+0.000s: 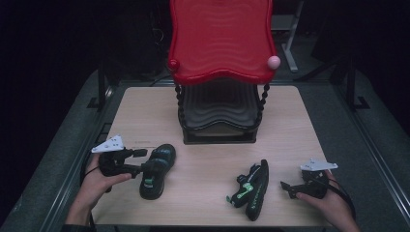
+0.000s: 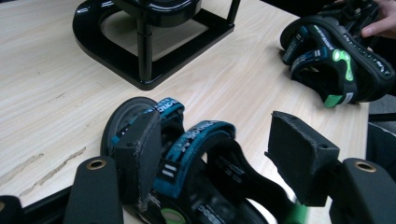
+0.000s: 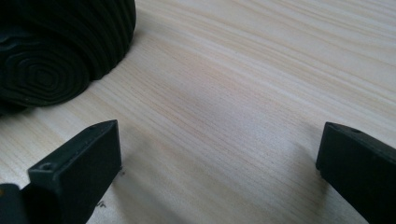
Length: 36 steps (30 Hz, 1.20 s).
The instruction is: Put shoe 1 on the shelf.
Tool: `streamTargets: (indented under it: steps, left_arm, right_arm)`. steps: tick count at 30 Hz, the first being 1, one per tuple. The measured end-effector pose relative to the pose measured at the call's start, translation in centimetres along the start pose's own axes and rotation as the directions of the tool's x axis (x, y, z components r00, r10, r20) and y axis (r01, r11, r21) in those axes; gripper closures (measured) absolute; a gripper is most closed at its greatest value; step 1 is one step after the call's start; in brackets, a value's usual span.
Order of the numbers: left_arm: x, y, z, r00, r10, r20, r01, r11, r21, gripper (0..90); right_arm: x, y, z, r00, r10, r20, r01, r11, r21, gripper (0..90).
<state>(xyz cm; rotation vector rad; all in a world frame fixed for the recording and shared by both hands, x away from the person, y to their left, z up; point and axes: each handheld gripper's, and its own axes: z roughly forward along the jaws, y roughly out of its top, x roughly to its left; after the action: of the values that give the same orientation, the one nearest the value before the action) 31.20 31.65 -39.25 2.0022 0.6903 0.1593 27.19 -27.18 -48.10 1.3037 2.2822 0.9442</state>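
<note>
A light wooden table (image 1: pixel 212 159) carries everything here. At its far middle stands a two-tier shoe rack (image 1: pixel 220 72), with a red wavy top shelf (image 1: pixel 221 41) above a black lower shelf (image 1: pixel 218 113); no shoes lie on either shelf. In the left gripper view the rack's black base frame (image 2: pixel 154 70) sits on the wood just beyond the near sandal.

Nearer than the rack and to its left lies a black sandal with teal straps (image 1: pixel 157 170), sole down, its long axis running from near to far with a slight lean right. Nearer than the rack and to its right, a second sandal (image 1: pixel 251 189) lies tipped on its side, straps facing left, its long axis also near to far; in the right gripper view its ridged black sole (image 3: pixel 56 51) shows at upper left.

The left gripper (image 1: pixel 145 162) has its jaws spread wide around the left sandal's straps (image 2: pixel 196 144), one pad (image 2: pixel 140 154) touching them, the other clear. The right gripper (image 1: pixel 286 187), just right of the tipped sandal, has its jaws wide apart over bare wood, holding nothing.
</note>
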Motion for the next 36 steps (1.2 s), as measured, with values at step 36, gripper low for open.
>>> streamTargets:
  steps: [36]
  left_arm:
    - [2.1, -1.7, 3.6, 0.9965, 0.033, 0.076, -0.041, 0.9944, 0.097, 62.8]
  right_arm:
    - [0.0, 0.0, 0.0, 1.0000, 0.000, 0.000, 0.000, 1.000, 0.000, 0.0]
